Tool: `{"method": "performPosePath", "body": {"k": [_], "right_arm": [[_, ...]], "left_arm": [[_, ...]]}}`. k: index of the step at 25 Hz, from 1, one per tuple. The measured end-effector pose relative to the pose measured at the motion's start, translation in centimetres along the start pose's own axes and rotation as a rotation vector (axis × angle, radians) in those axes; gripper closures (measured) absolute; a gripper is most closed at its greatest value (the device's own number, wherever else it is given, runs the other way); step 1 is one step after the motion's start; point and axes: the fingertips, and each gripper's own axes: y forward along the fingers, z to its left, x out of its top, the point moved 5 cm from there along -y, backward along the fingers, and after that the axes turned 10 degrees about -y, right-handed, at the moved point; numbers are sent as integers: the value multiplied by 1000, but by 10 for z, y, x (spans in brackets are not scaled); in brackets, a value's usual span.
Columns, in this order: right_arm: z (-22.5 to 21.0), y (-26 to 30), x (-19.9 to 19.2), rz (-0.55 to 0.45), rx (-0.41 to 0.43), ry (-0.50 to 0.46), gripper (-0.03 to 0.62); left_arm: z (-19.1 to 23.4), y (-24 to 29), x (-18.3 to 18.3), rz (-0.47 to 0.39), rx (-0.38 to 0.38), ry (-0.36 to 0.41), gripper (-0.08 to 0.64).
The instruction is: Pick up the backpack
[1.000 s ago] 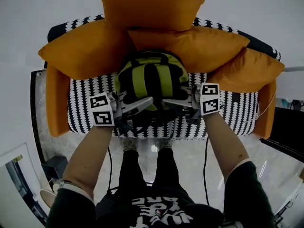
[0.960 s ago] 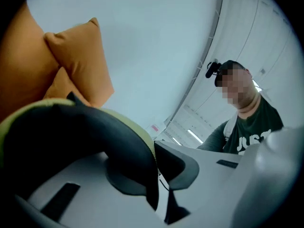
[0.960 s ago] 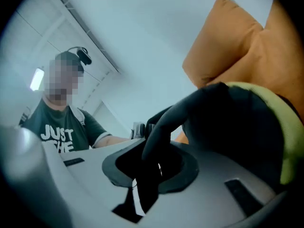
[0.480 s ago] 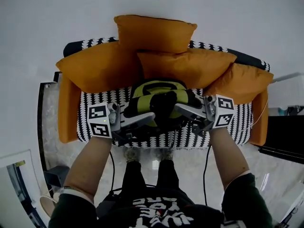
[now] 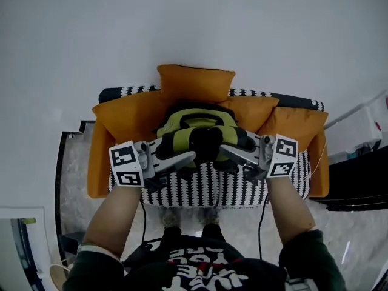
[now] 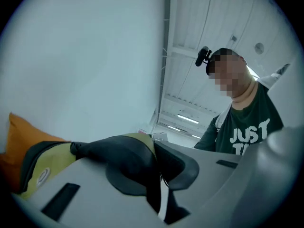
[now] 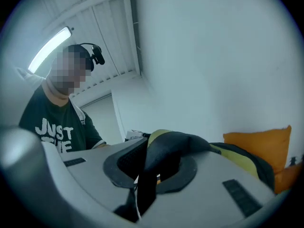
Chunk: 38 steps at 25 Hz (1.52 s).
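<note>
The backpack [image 5: 197, 132] hangs over the sofa [image 5: 233, 188], in front of the orange cushions [image 5: 195, 83]. The left gripper [image 5: 182, 158] is clamped on one black strap [image 6: 124, 156]. The right gripper [image 5: 234, 153] is clamped on the other strap [image 7: 167, 150].

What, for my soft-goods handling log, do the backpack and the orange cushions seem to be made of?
The backpack looks like woven synthetic cloth, perhaps nylon or polyester: matte yellow-green and black panels, and its padded black strap bends softly. The orange cushions look like stuffed matte fabric, plump with rounded, sagging corners; the fibre cannot be told.
</note>
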Motion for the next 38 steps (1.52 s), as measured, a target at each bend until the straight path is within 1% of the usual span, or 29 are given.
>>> {"method": "performPosePath", "body": {"k": [5, 8, 10, 12, 14, 17, 21, 26, 29, 35, 38], "right_arm": [[16, 16, 85, -10, -26, -157, 526], [39, 24, 132, -28, -48, -223, 528], [60, 35, 175, -46, -59, -277, 528], [84, 46, 217, -64, -69, -322, 528], [100, 51, 239, -66, -83, -334, 528], [105, 53, 245, -58, -102, -330, 528], [109, 54, 247, -68, -122, -355, 528], [110, 55, 252, -31, -138, -465, 528], [111, 56, 254, -4, -151, -528, 528], [118, 60, 258, 13, -162, -608, 528], [122, 61, 258, 10, -166, -629, 528]], "left_arm": [[-43, 7, 76, -1, -12, 181, 506], [-79, 9, 114, -3, -31, 265, 506], [-112, 7, 150, -1, -43, 323, 506], [-146, 4, 186, 3, -54, 369, 506], [-165, 2, 203, -2, -60, 380, 506], [-164, 1, 207, 4, -52, 380, 506], [-164, 0, 206, 61, -56, 439, 508], [-162, 1, 206, 85, -71, 578, 508], [-163, 1, 204, 92, -61, 648, 508], [-166, -1, 200, 67, -28, 720, 508], [-170, -1, 199, 61, -17, 742, 508]]}}
